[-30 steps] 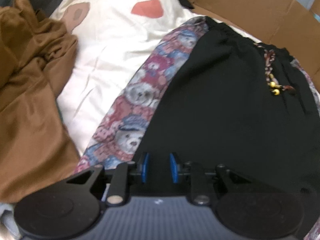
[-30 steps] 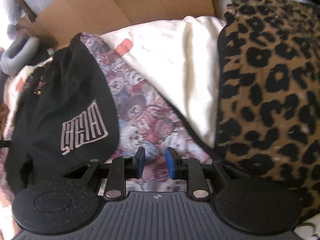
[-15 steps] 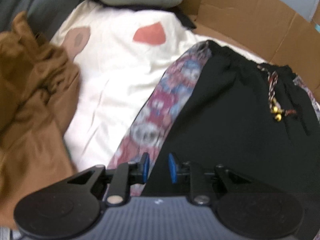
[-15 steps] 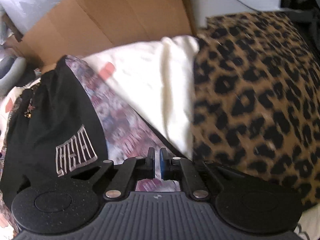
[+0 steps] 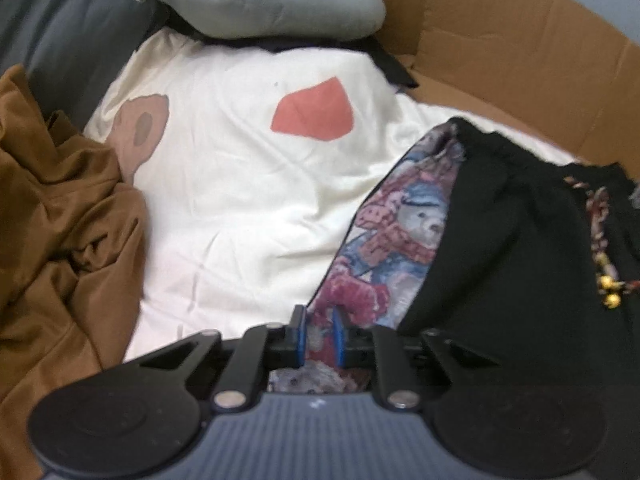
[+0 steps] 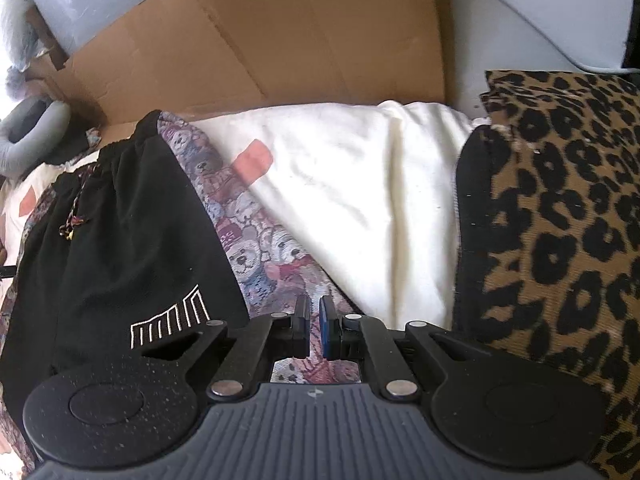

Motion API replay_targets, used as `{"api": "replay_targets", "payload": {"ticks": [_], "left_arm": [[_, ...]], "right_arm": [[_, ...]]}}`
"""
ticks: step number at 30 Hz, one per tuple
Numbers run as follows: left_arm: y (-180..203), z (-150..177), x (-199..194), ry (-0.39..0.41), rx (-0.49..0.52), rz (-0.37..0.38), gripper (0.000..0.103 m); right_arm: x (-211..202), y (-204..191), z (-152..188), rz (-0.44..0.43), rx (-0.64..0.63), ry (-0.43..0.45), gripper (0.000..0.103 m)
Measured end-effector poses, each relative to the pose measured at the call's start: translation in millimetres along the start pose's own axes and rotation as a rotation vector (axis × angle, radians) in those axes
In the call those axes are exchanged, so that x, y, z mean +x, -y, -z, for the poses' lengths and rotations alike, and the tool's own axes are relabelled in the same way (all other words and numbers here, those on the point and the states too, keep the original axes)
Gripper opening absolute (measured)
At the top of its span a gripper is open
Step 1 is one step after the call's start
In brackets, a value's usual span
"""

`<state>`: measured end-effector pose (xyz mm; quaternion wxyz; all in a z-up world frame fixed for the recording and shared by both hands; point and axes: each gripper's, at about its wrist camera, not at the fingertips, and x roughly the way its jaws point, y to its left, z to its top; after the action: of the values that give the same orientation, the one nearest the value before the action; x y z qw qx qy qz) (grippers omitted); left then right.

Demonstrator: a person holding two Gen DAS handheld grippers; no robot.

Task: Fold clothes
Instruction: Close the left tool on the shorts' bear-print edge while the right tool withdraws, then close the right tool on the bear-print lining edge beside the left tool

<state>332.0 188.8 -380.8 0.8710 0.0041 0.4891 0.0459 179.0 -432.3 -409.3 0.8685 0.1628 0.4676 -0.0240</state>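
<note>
Cream bedding [image 5: 240, 200] underneath, black shorts [image 5: 500, 260] just right of left tongs [image 5: 318, 336] closing over teddy-print cloth [image 5: 400, 240], right tongs [image 6: 315, 330] nearly shut, empty; probably pre-fold, needing hem grips.

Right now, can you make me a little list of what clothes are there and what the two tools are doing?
garment in work: black shorts with teddy-bear side panels
underneath: cream bedding with red heart
left side: brown garment, crumpled
right side: leopard-print fabric
behind: cardboard box
left tool: closing over bear panel
right tool: nearly shut, over bear panel
</note>
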Motion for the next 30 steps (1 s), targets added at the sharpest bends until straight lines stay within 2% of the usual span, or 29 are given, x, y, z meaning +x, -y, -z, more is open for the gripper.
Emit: {"api": "replay_targets", "payload": {"ticks": [2,5,11,12,13,14,16,21,30], "left_arm": [[-1.0,0.9,3.6,0.006,-0.007,-0.013,0.023],[-2.1,1.8,6.1,0.01,-0.012,-0.013,0.029],[-4.2,7.5,12.2,0.015,-0.01,0.019,0.029],[-4.7,8.3,12.7,0.019,-0.008,0.024,0.028],[-4.9,9.0,13.0,0.021,-0.003,0.032,0.022],[-4.3,9.3,12.4,0.022,0.011,0.043,0.01],[-0.5,8.9,9.5,0.027,0.06,0.036,0.005],[-5.6,6.2,2.4,0.06,0.058,-0.003,0.004],[-0.2,8.0,10.7,0.046,0.091,-0.027,0.004]], "right_arm": [[4.5,-2.6,-1.8,0.0,-0.011,0.002,0.008],[10.1,-5.2,-6.9,-0.001,-0.021,0.009,0.017],[17.1,-14.8,-15.7,-0.028,-0.047,0.017,0.018],[18.2,-16.7,-16.6,-0.032,-0.051,0.015,0.017],[19.3,-18.1,-17.3,-0.034,-0.055,0.013,0.017],[20.5,-19.3,-18.1,-0.035,-0.058,0.011,0.018],[22.8,-21.4,-19.8,-0.038,-0.064,0.009,0.018],[29.1,-24.3,-30.5,-0.036,-0.082,0.015,0.017],[54.1,-33.2,-60.1,-0.031,-0.125,0.041,0.018]]}}
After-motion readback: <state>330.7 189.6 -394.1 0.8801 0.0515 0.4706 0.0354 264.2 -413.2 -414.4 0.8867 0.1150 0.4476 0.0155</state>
